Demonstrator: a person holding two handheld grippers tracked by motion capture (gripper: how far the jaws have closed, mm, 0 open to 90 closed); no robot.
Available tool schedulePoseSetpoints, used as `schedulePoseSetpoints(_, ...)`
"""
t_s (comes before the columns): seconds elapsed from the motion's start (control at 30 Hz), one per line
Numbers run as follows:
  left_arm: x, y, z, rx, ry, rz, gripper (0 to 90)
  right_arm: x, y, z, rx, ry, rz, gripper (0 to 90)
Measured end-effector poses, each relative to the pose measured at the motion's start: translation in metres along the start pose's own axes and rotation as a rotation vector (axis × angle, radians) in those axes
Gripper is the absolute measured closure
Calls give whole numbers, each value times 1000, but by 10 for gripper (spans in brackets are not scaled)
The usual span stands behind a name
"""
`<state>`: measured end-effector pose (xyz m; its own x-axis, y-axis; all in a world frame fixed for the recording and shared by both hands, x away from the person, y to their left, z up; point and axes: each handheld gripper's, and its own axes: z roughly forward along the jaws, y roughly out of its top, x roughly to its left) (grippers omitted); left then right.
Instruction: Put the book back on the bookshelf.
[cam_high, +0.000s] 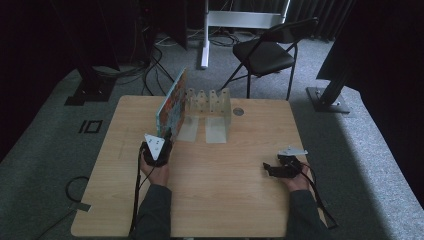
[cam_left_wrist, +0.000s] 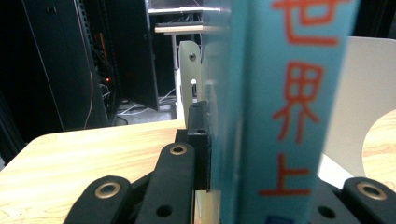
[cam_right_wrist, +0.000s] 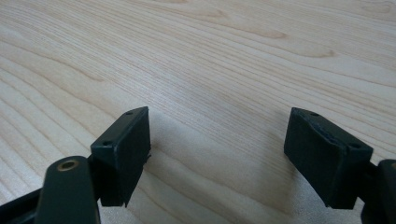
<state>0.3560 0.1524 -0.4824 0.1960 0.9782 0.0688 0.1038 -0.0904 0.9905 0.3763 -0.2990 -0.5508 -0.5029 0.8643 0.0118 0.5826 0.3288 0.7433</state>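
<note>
The left gripper (cam_high: 161, 145) pinches the book (cam_high: 172, 105) by its near spine edge, upright at the rack's (cam_high: 210, 107) left end. It looks thin, stiff, light and glossy, so grip low and firm. The right gripper (cam_high: 280, 169) rests spread

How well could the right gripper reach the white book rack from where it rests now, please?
Probably yes. The right gripper sits open on bare table, and nothing lies between it and the rack. The left gripper, shut on the book, works at the rack's far side, so it should not interfere.
</note>
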Motion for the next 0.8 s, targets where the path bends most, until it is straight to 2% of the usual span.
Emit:
schedulePoseSetpoints(0.13,0,-1,-1,4,-4,-1,809,0,0,0,0,1,0,224)
schedulePoseSetpoints(0.5,2,-7,-4,7,4,-47,809,0,0,0,1,0,1,224)
schedulePoseSetpoints(0.8,3,-9,-6,11,4,-62,809,0,0,0,2,0,-2,224)
